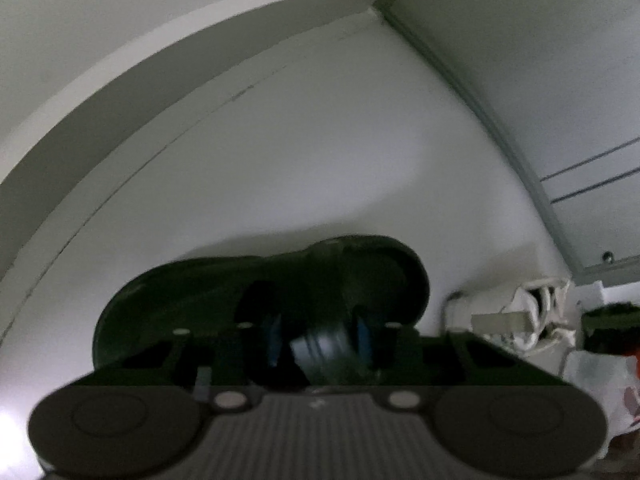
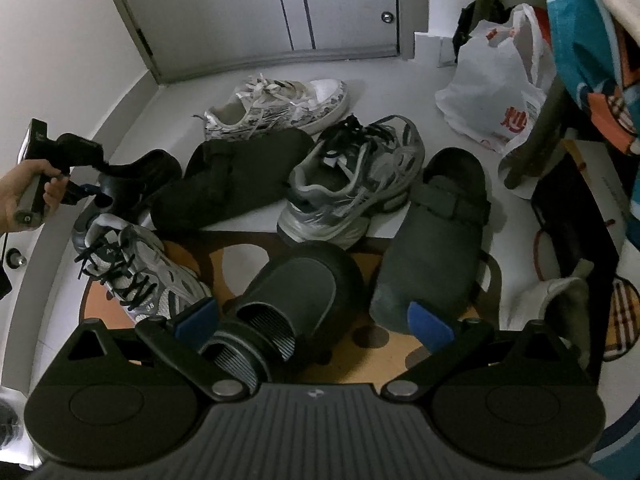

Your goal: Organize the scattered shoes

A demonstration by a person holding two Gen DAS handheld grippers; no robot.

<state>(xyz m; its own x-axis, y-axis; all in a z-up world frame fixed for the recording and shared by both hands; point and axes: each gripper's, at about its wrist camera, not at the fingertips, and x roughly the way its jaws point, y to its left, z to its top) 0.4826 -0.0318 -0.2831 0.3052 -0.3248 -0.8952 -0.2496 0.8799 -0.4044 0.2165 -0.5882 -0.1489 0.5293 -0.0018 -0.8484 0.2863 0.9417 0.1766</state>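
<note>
Several shoes lie scattered on the floor in the right wrist view: a white patterned sneaker (image 2: 276, 106), a dark clog (image 2: 236, 176), a grey sneaker (image 2: 356, 180), a second dark clog (image 2: 436, 240), a grey-white sneaker (image 2: 132, 272) and a black slide (image 2: 304, 292). My right gripper (image 2: 313, 320) is open, its blue pads on either side of the slide's near end. A hand holds my left gripper (image 2: 86, 192) at the far left, shut on a black slipper (image 2: 148, 172). Seen from the left wrist, that slipper (image 1: 260, 280) is raised before a white wall, clamped in the left gripper (image 1: 318, 338).
A brown and orange mat (image 2: 240, 256) lies under the nearest shoes. At the back is a grey cabinet door (image 2: 280, 8). A white plastic bag (image 2: 496, 80) and a chair leg (image 2: 536, 128) stand to the right, with bags and cloth behind them.
</note>
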